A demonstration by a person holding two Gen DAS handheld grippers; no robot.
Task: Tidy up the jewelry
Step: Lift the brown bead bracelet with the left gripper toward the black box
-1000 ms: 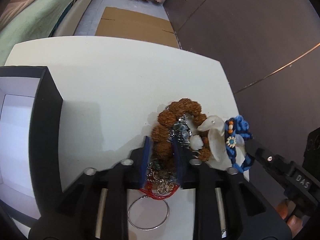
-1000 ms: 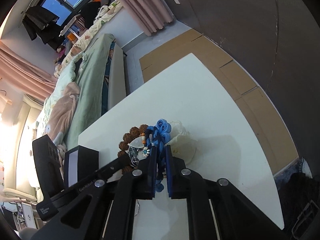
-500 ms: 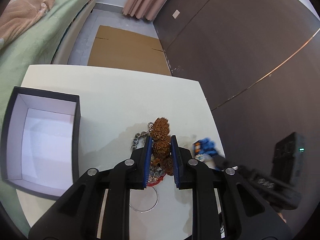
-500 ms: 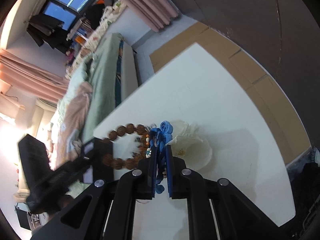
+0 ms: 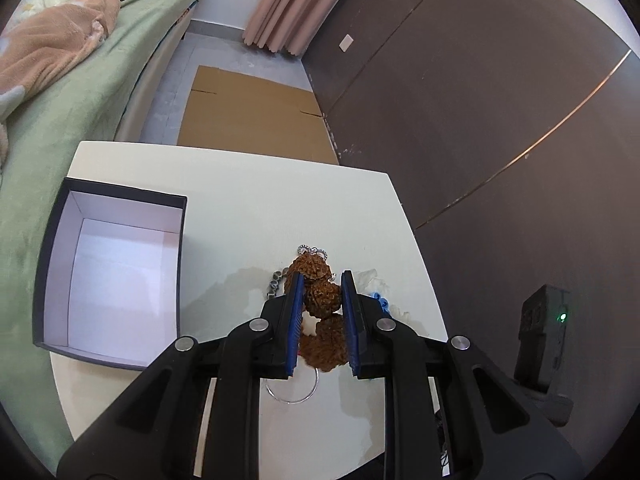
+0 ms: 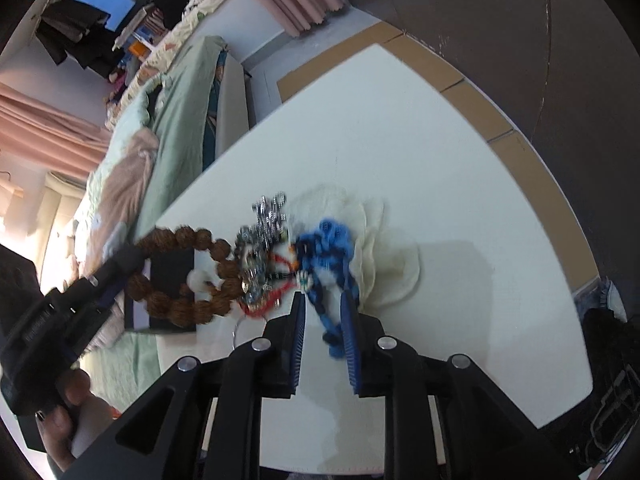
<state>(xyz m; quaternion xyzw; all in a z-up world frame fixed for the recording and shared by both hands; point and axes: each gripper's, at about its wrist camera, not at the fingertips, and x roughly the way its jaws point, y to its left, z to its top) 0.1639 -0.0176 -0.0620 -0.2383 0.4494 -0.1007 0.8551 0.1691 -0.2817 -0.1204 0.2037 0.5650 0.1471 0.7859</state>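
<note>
White tabletop point(image 5: 248, 208) fills the middle of both views, with a green-covered bed point(image 5: 80, 92) along one side, flattened cardboard point(image 5: 256, 112) on the floor beyond, and a dark wall panel on the other side.

On the table's bed-side edge sits a black box point(image 5: 182, 240) with a pale lining; its lid is off and nothing shows inside it.

The left gripper point(image 5: 322, 280) is clamped narrowly on a brown bead bracelet point(image 5: 322, 300), its blue pads pressing the knobbly beads from both sides. From the right wrist view the bracelet point(image 6: 180, 276) hangs as a loop lifted off the table, and a tangle of silver chains point(image 6: 260, 240) and a red cord point(image 6: 276, 264) seems to trail from it, though blur makes it hard to say whether they are lifted or lying flat. A thin silver bangle point(image 5: 292, 388) lies flat on the table below the left gripper.

The right gripper point(image 6: 322, 308) has its jaws parted after just opening; a blue knotted bracelet point(image 6: 328, 252) runs between them, and the pads do not appear to press it. It lies partly on a cream fabric flower point(image 6: 384, 252) resting on the table. A hand point(image 6: 64, 412) grips the left tool's handle at the edge of that view.
</note>
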